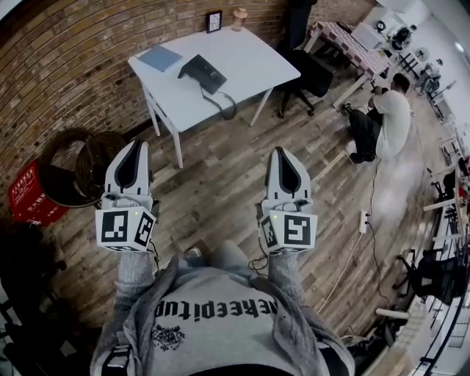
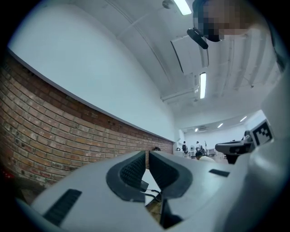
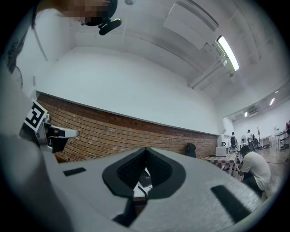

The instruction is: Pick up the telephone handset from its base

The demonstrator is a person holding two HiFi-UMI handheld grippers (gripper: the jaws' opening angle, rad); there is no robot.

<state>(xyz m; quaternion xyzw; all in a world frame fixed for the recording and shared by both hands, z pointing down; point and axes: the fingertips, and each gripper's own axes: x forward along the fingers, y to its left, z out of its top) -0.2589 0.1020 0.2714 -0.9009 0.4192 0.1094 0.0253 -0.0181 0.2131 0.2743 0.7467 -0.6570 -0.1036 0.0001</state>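
Two grippers are held out well short of the white table (image 1: 253, 62): the left gripper (image 1: 136, 145) is clenched on nothing. Ahead on that table, near its front edge, the black telephone (image 1: 203, 74) sits with its handset (image 1: 193, 68) on the base. The right gripper (image 1: 280, 152), also short of the table, is likewise clenched and empty; to do this well, reach the table first, open one gripper, and grasp the handset's middle squarely.

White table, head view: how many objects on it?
4: flat blue folder at left, black corded telephone in the middle, small black square frame and tan rounded ornament along the far edge. None seems hidden.
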